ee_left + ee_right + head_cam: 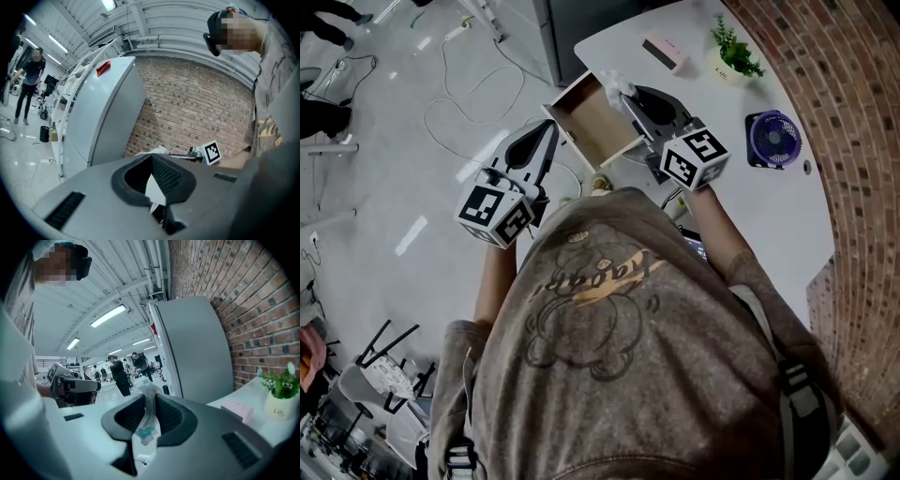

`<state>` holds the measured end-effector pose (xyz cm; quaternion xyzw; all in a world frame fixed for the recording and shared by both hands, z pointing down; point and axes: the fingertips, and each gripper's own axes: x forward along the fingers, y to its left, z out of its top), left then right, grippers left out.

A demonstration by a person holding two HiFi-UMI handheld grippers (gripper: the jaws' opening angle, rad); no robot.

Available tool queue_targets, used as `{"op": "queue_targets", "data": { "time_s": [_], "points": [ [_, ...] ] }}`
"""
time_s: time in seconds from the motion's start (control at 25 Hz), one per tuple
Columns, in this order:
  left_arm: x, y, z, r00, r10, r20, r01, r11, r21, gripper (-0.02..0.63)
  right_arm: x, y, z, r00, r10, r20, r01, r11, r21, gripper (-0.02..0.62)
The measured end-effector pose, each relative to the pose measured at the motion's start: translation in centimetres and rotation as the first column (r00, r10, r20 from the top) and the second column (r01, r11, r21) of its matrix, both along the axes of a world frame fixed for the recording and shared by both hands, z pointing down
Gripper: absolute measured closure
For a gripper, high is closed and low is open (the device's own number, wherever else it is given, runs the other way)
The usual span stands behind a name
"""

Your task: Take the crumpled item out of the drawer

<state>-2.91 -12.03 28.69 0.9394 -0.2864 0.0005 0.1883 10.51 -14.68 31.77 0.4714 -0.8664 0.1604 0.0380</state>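
Observation:
The wooden drawer (586, 127) stands pulled out from the white table (769, 216), its bottom bare. My right gripper (626, 96) hovers over the drawer's far right corner, shut on the crumpled white item (614, 86). In the right gripper view the item (145, 434), a wrinkled wrapper with blue-green print, is pinched between the black pads (168, 416) of the gripper (149, 397) and sticks out above them. My left gripper (549, 125) is held left of the drawer, over the floor. Its jaws (152, 159) meet with nothing in them. The right gripper's marker cube (212, 152) shows beyond it.
On the table lie a pink box (666, 52), a small potted plant (733, 52) and a purple fan (772, 138). A brick wall (853, 141) runs along the right. Cables (478, 94) trail over the floor. A grey cabinet (197, 348) stands behind, with people (117, 373) further off.

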Motion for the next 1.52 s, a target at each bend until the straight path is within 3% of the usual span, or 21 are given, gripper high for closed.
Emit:
{"op": "queue_targets", "data": {
  "time_s": [1.52],
  "points": [
    [0.8, 0.3, 1.1, 1.000, 0.010, 0.025, -0.009, 0.999, -0.045, 0.598, -0.6, 0.0, 1.4, 1.000, -0.021, 0.000, 0.021, 0.998, -0.058, 0.532]
  ]
}}
